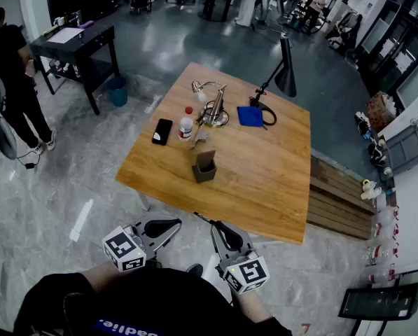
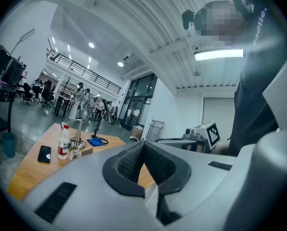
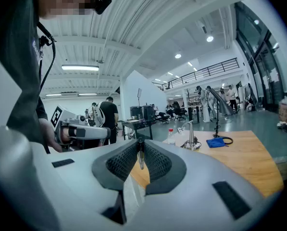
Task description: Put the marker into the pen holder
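Observation:
The dark pen holder (image 1: 204, 168) stands upright near the middle of the wooden table (image 1: 265, 180). Both grippers are held low in front of the table's near edge, well short of the holder. My right gripper (image 1: 218, 229) is shut on a thin dark marker (image 3: 140, 154), which is pinched upright between the pads; its tip pokes out to the left in the head view (image 1: 200, 218). My left gripper (image 1: 171, 225) is shut, and nothing shows between its pads (image 2: 129, 160).
On the table beyond the holder lie a black phone (image 1: 162, 131), a white bottle with a red cap (image 1: 186, 124), a metal desk lamp (image 1: 214, 107), a blue cloth (image 1: 250, 115) and a black lamp (image 1: 286, 72). A person (image 1: 9, 75) stands at far left by a dark desk (image 1: 75, 44).

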Demonstrator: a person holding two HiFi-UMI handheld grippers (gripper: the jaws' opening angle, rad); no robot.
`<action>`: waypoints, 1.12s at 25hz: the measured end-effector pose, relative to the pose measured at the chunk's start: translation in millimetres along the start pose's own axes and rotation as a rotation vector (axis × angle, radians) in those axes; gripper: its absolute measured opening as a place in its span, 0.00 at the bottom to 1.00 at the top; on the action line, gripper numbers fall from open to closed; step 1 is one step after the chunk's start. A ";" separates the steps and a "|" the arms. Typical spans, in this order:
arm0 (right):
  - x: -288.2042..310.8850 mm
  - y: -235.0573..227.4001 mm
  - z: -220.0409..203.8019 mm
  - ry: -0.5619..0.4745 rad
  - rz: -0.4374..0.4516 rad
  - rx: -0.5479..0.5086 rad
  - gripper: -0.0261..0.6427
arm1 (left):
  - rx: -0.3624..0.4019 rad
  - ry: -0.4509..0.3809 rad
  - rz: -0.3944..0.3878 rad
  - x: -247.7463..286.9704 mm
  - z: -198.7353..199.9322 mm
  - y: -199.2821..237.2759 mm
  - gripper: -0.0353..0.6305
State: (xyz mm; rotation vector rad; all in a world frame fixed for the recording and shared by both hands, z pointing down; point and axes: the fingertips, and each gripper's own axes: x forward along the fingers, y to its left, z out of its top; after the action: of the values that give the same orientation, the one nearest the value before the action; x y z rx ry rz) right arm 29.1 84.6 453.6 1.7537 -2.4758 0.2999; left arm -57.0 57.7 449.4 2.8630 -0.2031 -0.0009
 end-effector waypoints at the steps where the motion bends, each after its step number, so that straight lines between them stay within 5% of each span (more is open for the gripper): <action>1: 0.3 -0.2 -0.9 0.001 0.001 0.000 0.11 | -0.001 0.000 0.004 0.0 -0.7 0.6 0.07; 28: -9.4 -13.1 -0.3 -0.023 0.057 0.022 0.11 | -0.016 -0.010 0.025 20.4 -1.9 -12.5 0.07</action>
State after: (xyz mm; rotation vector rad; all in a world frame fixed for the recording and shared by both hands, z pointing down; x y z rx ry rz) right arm 44.6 89.2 453.5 1.7058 -2.5517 0.3143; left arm -35.1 67.2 448.3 2.8447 -0.2396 -0.0117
